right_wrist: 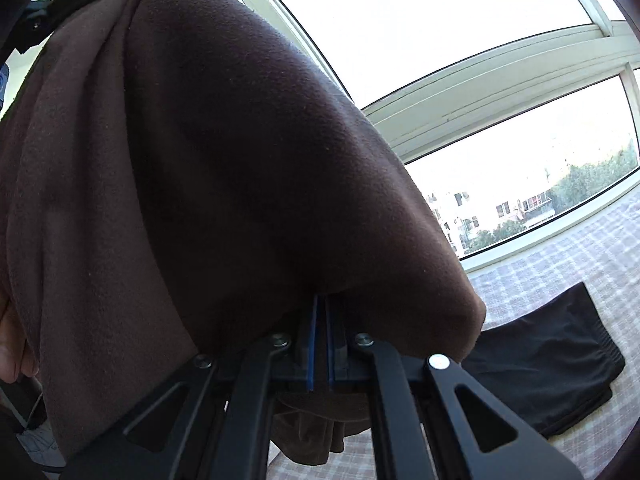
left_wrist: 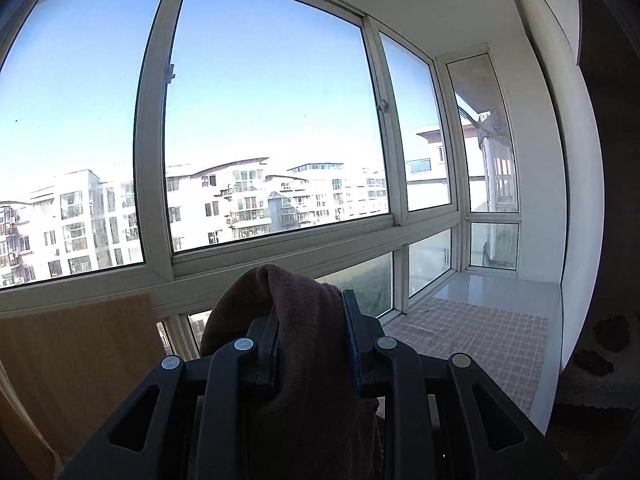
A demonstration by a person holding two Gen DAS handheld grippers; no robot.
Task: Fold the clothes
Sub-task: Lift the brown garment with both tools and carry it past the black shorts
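Note:
A brown fleece garment (left_wrist: 304,320) is held up in the air between both grippers. My left gripper (left_wrist: 310,308) is shut on a bunched fold of it, which bulges over the fingers and hangs down behind them. In the right wrist view the same brown garment (right_wrist: 224,168) fills most of the frame. My right gripper (right_wrist: 320,304) is shut on its edge, with the blue pads nearly together and the tips hidden in cloth. The left gripper (right_wrist: 60,0) shows at the top left, holding the other end.
A pale checked cloth (right_wrist: 560,264) covers the surface below the windows, also in the left wrist view (left_wrist: 480,332). A folded black garment (right_wrist: 552,360) lies on it at the right. Large windows (left_wrist: 260,120) stand ahead. A wooden board (left_wrist: 76,360) leans at the left.

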